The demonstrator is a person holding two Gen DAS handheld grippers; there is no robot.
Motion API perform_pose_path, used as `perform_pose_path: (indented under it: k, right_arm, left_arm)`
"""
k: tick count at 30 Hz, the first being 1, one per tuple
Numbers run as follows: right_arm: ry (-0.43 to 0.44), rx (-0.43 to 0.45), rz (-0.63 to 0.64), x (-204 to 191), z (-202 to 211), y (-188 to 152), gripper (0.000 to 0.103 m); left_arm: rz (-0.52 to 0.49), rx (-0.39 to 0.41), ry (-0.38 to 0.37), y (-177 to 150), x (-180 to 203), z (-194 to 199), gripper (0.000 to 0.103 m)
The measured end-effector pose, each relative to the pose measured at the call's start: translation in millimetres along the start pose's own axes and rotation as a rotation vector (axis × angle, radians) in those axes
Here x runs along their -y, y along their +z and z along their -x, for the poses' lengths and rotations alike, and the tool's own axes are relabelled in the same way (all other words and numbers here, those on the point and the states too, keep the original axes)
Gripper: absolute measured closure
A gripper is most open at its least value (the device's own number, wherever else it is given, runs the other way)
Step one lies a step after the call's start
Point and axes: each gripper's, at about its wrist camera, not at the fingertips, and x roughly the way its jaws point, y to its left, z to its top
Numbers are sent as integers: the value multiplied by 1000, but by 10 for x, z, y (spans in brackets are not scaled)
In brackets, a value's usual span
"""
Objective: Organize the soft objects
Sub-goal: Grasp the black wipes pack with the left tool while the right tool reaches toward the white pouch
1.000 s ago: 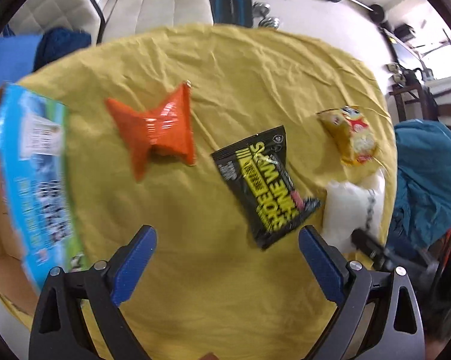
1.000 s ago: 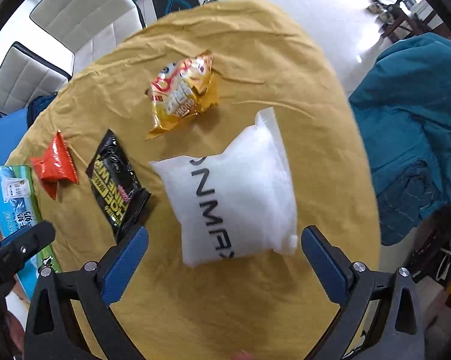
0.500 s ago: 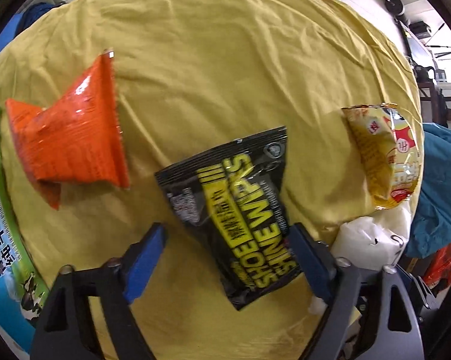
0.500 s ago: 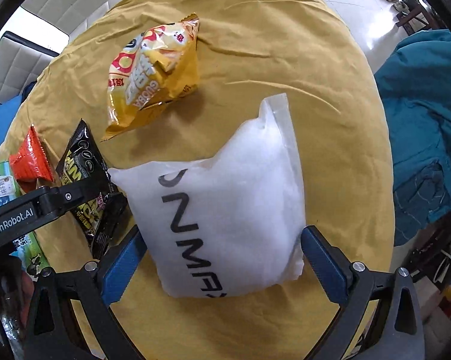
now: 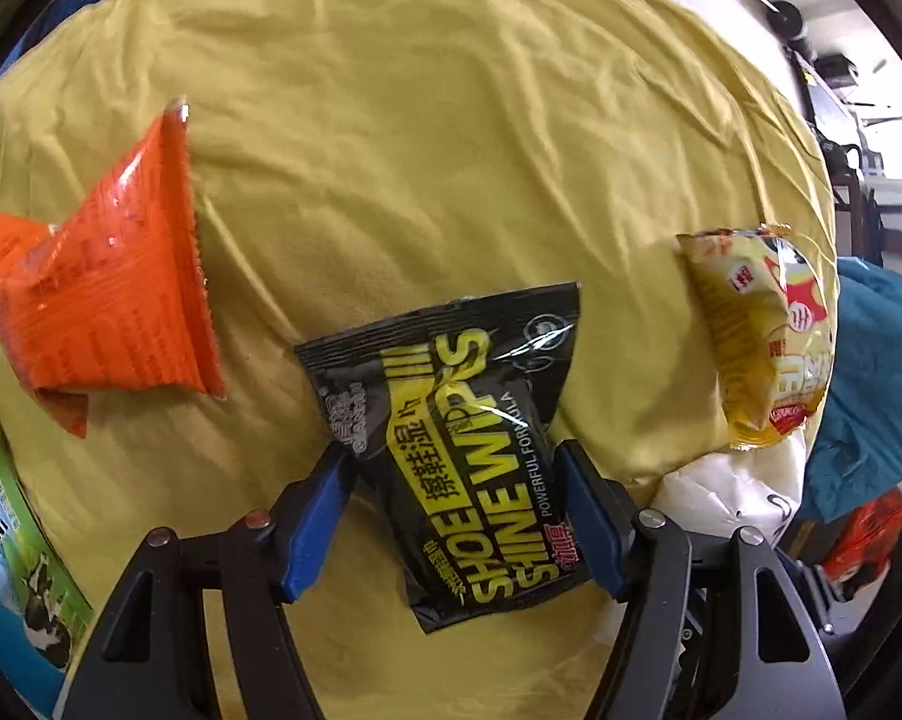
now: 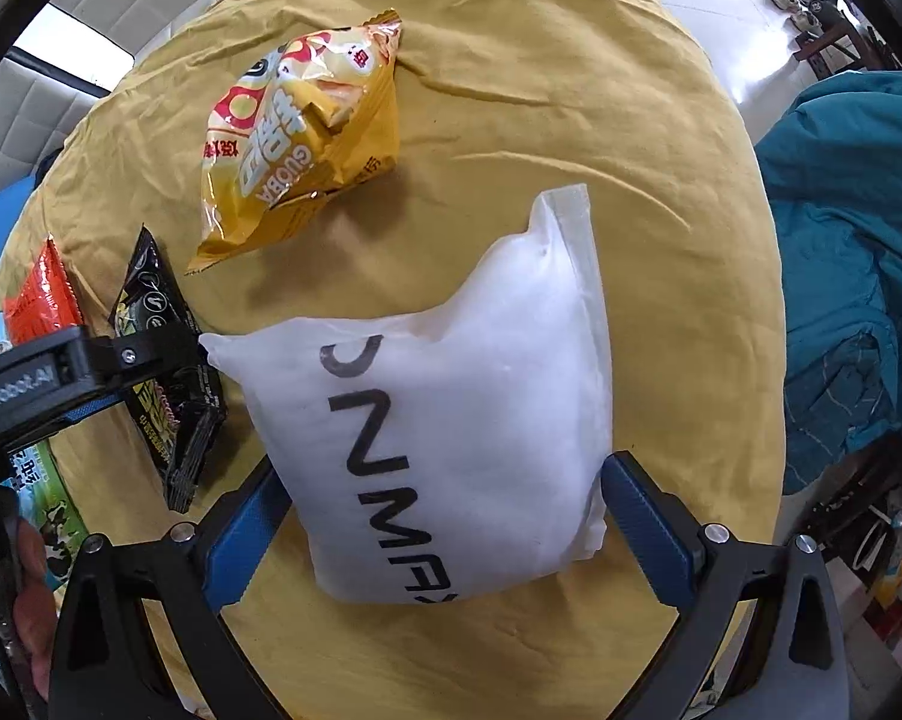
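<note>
A black and yellow shoe wipes pack (image 5: 469, 450) lies on the yellow cloth. My left gripper (image 5: 451, 480) straddles it, its blue fingers (image 5: 322, 510) pressed against both sides. A white puffy bag (image 6: 451, 420) with black letters lies between the fingers (image 6: 643, 516) of my right gripper (image 6: 439, 498), which touch its sides. A yellow snack bag (image 6: 307, 138) lies beyond it, also seen in the left wrist view (image 5: 757, 330). An orange packet (image 5: 109, 288) lies at the left. The shoe wipes pack also shows in the right wrist view (image 6: 163, 360).
A blue and green box (image 5: 7, 540) sits at the table's left edge. A teal cloth (image 6: 853, 240) hangs over something at the right. White chairs (image 6: 121, 12) stand beyond the table. The yellow cloth (image 5: 451, 120) covers the round table.
Both grippers have moved forward and down. The left one has narrowed around the shoe wipes pack. The right one has narrowed around the white bag.
</note>
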Motion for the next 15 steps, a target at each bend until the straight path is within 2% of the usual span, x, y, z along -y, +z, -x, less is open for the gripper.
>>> perform_pose_path:
  k: [3,5,10,13,15]
  right_arm:
    - [-11,2,2,-40,-33,-14,3]
    - [-13,5,10,-75,-38,-17,7]
    - [-24,-9,47,-161,-9,-101,16]
    - [-38,-12,82,-264,-45,-163,17]
    - [-41,-3,79,-306,-102,-185,16]
  left_arm:
    - [-61,31,44,-95,106,-21,52]
    - [-107,36,57,-207,142,-15,54]
    - [-197,38,144,-650,107,-29,54]
    - [-207,24,152,-832,-4,-90,52]
    - [-198,49,135,-883,-35,-110,51]
